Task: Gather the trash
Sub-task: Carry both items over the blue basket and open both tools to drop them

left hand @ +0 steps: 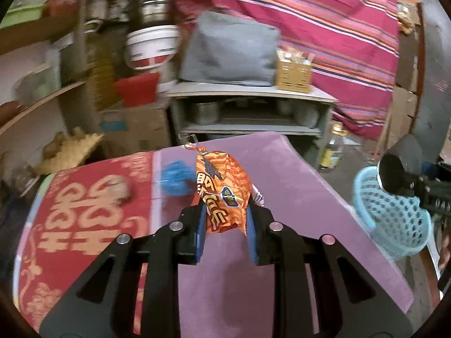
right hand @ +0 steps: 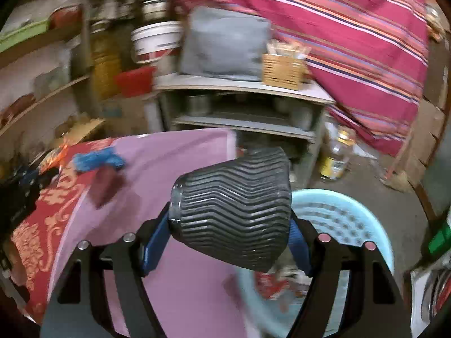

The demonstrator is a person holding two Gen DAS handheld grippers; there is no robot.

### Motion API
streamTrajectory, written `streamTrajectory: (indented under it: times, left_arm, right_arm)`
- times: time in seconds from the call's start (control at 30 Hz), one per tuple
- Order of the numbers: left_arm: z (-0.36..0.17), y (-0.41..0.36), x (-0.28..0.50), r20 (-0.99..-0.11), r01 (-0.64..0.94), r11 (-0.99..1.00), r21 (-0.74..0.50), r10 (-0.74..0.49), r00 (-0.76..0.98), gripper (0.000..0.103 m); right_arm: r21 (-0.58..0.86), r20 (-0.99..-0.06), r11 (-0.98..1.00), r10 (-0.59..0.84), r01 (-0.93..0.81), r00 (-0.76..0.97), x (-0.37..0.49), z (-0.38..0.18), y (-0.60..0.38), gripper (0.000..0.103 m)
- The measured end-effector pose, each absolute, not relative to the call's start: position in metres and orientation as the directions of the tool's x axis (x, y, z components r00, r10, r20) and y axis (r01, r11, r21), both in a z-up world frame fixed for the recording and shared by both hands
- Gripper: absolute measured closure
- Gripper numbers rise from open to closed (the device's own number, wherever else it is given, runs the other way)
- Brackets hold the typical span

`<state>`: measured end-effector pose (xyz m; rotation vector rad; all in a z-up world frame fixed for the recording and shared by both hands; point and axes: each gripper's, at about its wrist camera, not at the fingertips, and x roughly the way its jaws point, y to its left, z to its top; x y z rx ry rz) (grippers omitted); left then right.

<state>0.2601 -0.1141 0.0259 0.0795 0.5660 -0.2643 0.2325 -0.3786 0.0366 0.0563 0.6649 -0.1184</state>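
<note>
Underneath, purple cloth (left hand: 296, 197); cluttered shelves (left hand: 42, 93).

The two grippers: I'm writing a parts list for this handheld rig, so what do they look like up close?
Both are built alike. The left gripper and the right gripper have matte black angular linkage arms with long cut-out slots, joined by round silver pivot pins. The jaws are flat black bars lined inside with blue pads. No cables, printed markings or sleeves show in either wrist view.

Each gripper, left gripper (left hand: 225, 219) and right gripper (right hand: 229, 233), has black slotted arms, silver round rivets and blue finger pads (left hand: 199, 233).
</note>
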Motion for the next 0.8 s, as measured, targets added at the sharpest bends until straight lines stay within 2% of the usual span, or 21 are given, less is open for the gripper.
streamTrajectory:
  times: [0.3, 0.6, 0.7, 0.77, 0.8]
  left_arm:
    - [0.015, -0.240, 0.253, -0.539, 0.426, 0.904, -0.035, -0.376, 0.754, 0.081]
    - [0.010, -0.346, 0.235, -0.544, 0.548, 0.836, -0.039, -0.478, 0.690, 0.080]
    - [0.007, -0.358, 0.241, -0.566, 0.564, 0.823, -0.060, -0.494, 0.660, 0.070]
    - [0.005, -0.364, 0.245, -0.577, 0.560, 0.827, -0.054, -0.484, 0.658, 0.054]
    - [0.005, -0.365, 0.245, -0.580, 0.559, 0.827, -0.053, -0.481, 0.657, 0.053]
  right_arm:
    - [0.056, -0.622, 0.967, -0.162, 0.250, 0.766, 0.205, 0.028, -0.471, 0.030]
    - [0.147, -0.611, 0.945, -0.146, 0.292, 0.778, 0.189, 0.021, -0.519, 0.030]
    - [0.176, -0.606, 0.938, -0.137, 0.300, 0.783, 0.187, 0.020, -0.530, 0.030]
    - [0.183, -0.605, 0.935, -0.136, 0.303, 0.785, 0.186, 0.020, -0.531, 0.030]
    - [0.188, -0.604, 0.933, -0.136, 0.306, 0.785, 0.186, 0.019, -0.533, 0.030]
